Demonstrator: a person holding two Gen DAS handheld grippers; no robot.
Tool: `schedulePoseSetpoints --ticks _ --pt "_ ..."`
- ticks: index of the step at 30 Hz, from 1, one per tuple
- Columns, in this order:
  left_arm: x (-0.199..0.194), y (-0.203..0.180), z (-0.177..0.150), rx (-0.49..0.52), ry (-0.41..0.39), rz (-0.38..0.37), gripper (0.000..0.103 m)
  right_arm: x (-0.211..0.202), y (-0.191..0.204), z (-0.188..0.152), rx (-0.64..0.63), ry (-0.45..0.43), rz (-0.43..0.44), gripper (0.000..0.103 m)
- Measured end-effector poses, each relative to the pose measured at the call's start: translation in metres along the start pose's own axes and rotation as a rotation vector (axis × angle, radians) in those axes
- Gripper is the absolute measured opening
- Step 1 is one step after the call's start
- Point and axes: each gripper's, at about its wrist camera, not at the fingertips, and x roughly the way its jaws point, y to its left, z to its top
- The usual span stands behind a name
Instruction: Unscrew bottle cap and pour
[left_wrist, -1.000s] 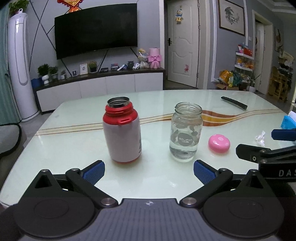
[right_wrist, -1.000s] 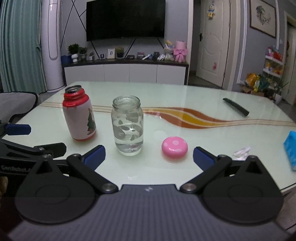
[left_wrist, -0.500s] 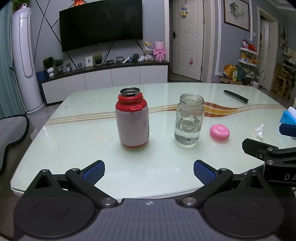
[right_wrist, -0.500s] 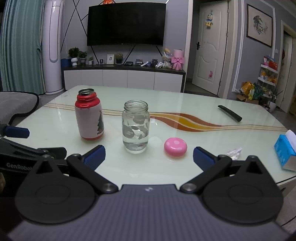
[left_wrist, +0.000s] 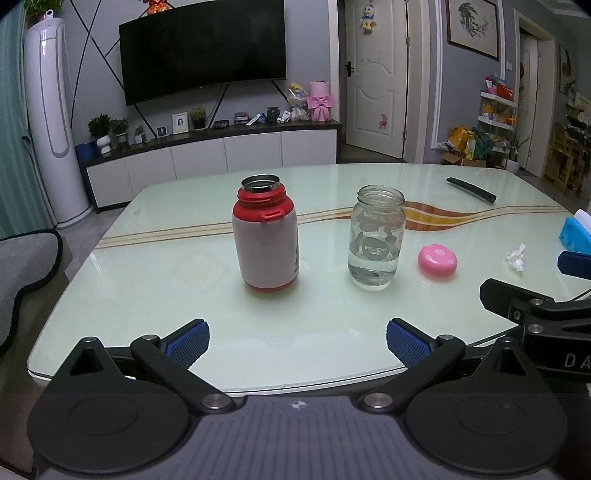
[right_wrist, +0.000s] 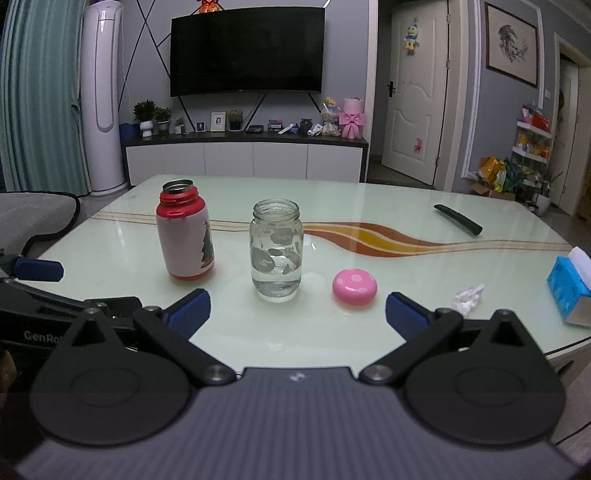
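Observation:
A red and white bottle (left_wrist: 266, 240) (right_wrist: 184, 236) stands upright on the glass table with its metal mouth open and no cap on it. A clear glass jar (left_wrist: 376, 247) (right_wrist: 277, 251) with some water stands to its right. A pink dotted cap (left_wrist: 437, 261) (right_wrist: 354, 287) lies right of the jar. My left gripper (left_wrist: 297, 341) is open and empty at the table's near edge. My right gripper (right_wrist: 295, 314) is open and empty, also at the near edge, in front of the jar and cap.
A black remote (left_wrist: 471, 189) (right_wrist: 458, 219) lies at the far right of the table (right_wrist: 369, 206). A crumpled tissue (right_wrist: 469, 295) and a blue tissue box (right_wrist: 570, 288) sit at the right edge. A grey seat (left_wrist: 22, 266) is to the left.
Both grippers have drawn back from the bottle, jar and cap, which now look smaller and farther away. Both stay open and empty. The objects have not moved.

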Motion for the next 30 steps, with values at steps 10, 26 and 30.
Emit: schedulePoseSetpoints --ticks 10,26,30 --pt "0.0013 0.0017 -0.0002 -0.020 0.003 -0.001 0.103 0.0008 0.0007 -0.0004 -0.002 0.001 0.006 0.103" --pt "0.0014 0.0024 -0.0008 -0.027 -0.012 0.007 0.103 -0.0016 0.0035 -0.0010 -0.017 -0.018 -0.001 0.103" --pt "0.0009 0.0026 -0.0008 -0.027 -0.016 0.009 0.103 -0.0026 0.0038 -0.0009 -0.021 -0.022 -0.003 0.103"
